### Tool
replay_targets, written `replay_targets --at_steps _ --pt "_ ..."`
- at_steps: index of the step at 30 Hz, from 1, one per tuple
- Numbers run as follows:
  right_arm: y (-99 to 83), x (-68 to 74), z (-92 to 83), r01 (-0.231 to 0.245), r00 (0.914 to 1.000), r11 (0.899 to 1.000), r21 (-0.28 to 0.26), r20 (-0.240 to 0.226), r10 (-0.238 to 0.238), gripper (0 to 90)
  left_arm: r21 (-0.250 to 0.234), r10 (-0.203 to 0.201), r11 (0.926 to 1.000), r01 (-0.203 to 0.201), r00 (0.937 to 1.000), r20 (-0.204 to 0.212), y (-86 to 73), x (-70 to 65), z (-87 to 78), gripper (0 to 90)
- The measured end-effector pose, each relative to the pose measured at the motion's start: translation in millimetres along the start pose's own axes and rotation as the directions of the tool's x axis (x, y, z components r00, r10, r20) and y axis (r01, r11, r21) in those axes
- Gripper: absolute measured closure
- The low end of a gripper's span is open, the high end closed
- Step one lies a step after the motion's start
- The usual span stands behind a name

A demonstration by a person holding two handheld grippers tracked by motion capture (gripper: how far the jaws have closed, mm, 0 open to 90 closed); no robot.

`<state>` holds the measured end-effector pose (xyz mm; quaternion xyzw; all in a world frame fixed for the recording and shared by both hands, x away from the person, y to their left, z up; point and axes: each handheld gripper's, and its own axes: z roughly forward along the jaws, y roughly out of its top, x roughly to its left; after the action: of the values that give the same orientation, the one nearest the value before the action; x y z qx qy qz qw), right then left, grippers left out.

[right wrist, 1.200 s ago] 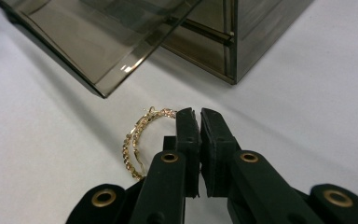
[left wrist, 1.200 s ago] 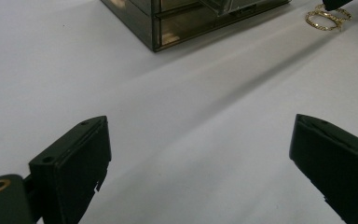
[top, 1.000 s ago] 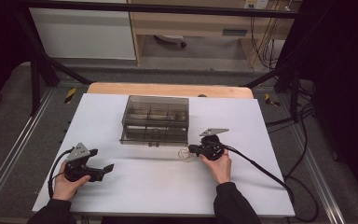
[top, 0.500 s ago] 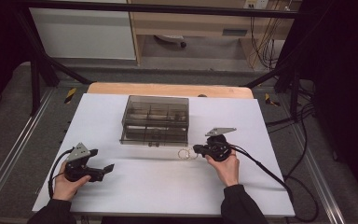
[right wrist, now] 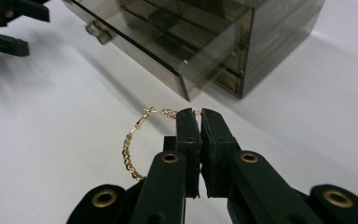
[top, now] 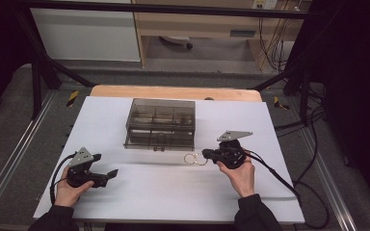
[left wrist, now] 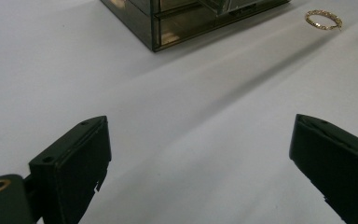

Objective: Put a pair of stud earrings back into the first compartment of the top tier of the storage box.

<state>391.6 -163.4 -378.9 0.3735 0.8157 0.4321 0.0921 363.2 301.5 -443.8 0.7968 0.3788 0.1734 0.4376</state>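
A smoky see-through drawer box (top: 160,122) stands in the middle of the white table (top: 139,207). Its lower drawer (right wrist: 135,46) is pulled out a little, with a small knob (right wrist: 95,31). My right gripper (top: 206,155) is just right of the box front, shut on a thin gold hoop bracelet (top: 195,159). In the right gripper view the jaws (right wrist: 199,114) pinch the bracelet (right wrist: 129,151), which hangs off to their left above the table. My left gripper (top: 111,175) rests at the table's near left, jaws wide open (left wrist: 200,121) and empty. The bracelet (left wrist: 324,19) appears far off in the left gripper view.
A wooden board (top: 173,91) edges the table's far side. Black frame legs (top: 38,82) and cables (top: 308,192) run along the sides. The other gripper (right wrist: 4,28) appears blurred at the top left of the right gripper view.
My right gripper has risen and drifted to the right, carrying the bracelet off the table. The left gripper has stayed where it was.
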Motion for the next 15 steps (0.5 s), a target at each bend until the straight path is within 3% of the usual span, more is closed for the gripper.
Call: replay_targets --at_steps 7,15 --pt "14.9 14.1 -4.1 0.025 0.9995 0.999 -0.020 -0.021 -0.025 87.1 0.000 0.000 1.0000 0.000 1.0000 0.000 0.1 -0.1 -0.2 5.0" --pt "35.6 30.0 8.9 0.049 0.9978 0.998 -0.031 -0.042 -0.051 87.1 0.000 0.000 1.0000 0.000 1.0000 0.000 -0.1 0.0 -0.2 5.0"
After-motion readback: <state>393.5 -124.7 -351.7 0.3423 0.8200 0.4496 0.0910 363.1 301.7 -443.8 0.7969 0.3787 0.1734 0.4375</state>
